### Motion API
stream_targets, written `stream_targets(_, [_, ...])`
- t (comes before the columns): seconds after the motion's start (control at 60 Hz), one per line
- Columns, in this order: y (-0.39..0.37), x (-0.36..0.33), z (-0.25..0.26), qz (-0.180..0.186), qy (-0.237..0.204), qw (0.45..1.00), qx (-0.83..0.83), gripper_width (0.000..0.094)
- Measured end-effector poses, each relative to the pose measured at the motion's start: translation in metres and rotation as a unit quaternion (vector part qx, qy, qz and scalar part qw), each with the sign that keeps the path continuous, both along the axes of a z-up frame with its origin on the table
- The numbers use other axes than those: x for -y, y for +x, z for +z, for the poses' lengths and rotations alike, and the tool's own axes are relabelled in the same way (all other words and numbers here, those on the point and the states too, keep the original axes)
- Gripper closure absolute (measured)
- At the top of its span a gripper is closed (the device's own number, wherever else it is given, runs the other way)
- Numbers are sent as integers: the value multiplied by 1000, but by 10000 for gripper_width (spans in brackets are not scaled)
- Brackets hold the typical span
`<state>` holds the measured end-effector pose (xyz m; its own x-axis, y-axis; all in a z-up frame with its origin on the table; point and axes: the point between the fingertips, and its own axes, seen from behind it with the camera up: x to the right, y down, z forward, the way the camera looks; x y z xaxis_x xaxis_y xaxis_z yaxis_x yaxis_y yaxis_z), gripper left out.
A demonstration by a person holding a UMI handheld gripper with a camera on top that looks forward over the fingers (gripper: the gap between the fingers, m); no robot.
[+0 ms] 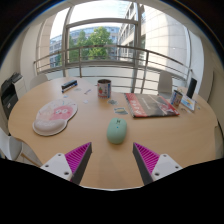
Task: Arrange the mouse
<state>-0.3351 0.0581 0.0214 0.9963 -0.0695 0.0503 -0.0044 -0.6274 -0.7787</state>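
The tool [112,160] hovers low over the near edge of a round wooden bench [95,160], its two fingers spread wide with nothing between them, the magenta pads [75,158] facing each other across bare wood. Just ahead of the fingertips, and roughly centred on the gap, a pale green mouse [117,130] rests flat on the bench, apart from both fingers. The step in hand looks like the approach: the mouse is lined up but not yet reached, so the arranging itself appears not to have begun. The next move likely calls for a short, level advance that brings the fingers to either side of the mouse's body before they close, taking care not to nudge it away first. Beyond the mouse, toward the far edge, stand a dark mug [104,88] and, to its right, a red-covered magazine [151,105]. Toward the left edge sits a white plate [52,120] holding something pink. Chairs ring the far side, with tall windows and a balcony rail behind them.
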Motion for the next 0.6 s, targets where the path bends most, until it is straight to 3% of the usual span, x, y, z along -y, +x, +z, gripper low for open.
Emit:
stream_targets(0.15, [5,-67,-22,-14,-2,1000,-4,140])
stream_targets(0.283, [12,-95,-38,-27,-13,999,-12,244])
stream_targets(0.383, [9,-104,-39,-15,-10,1000,-18,418])
stream_targets(0.6, [8,-106,-37,-10,-14,1000,-3,509])
